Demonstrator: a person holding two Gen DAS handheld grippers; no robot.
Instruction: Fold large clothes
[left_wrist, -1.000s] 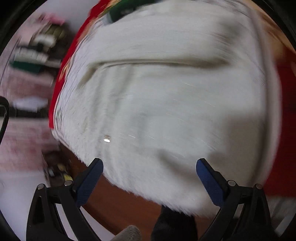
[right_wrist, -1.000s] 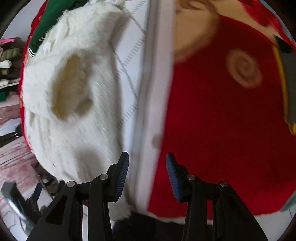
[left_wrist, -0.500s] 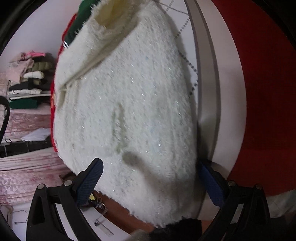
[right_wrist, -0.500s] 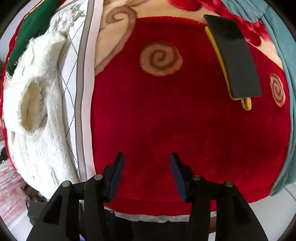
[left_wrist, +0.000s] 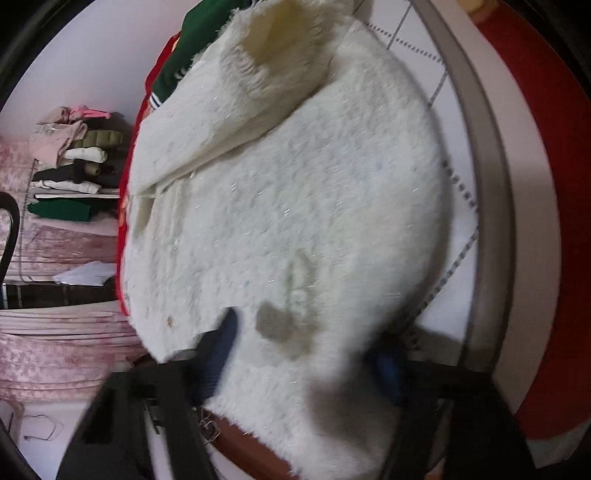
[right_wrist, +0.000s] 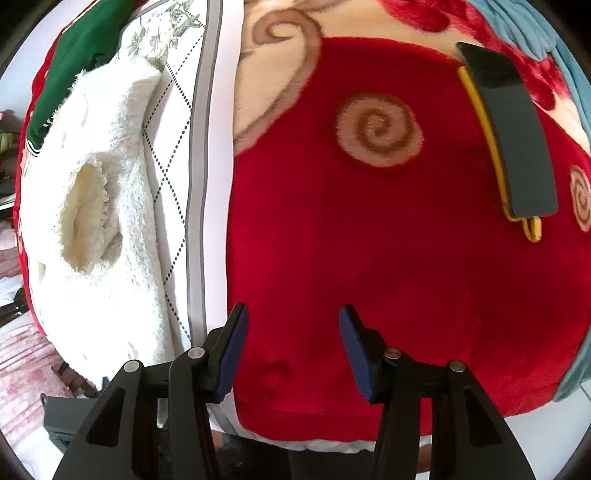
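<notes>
A fluffy white sweater (left_wrist: 295, 206) lies on the bed with one sleeve folded across its top. My left gripper (left_wrist: 310, 339) has its blue fingers on either side of the sweater's near hem, with fabric bunched between them; the frame is blurred and I cannot tell if it grips. In the right wrist view the same sweater (right_wrist: 99, 221) lies at the left, its neck opening showing. My right gripper (right_wrist: 293, 321) is open and empty above the red blanket (right_wrist: 369, 258), well right of the sweater.
A white patterned sheet with a grey border (right_wrist: 195, 184) lies under the sweater. A green garment (right_wrist: 74, 55) sits beyond it. A dark phone in a yellow case (right_wrist: 513, 147) lies on the blanket. Stacked folded clothes (left_wrist: 70, 158) stand on a rack at left.
My left gripper has moved in onto the sweater's near hem and its fingers have narrowed around the fabric. My right gripper has swung right, away from the sweater, over the red blanket.
</notes>
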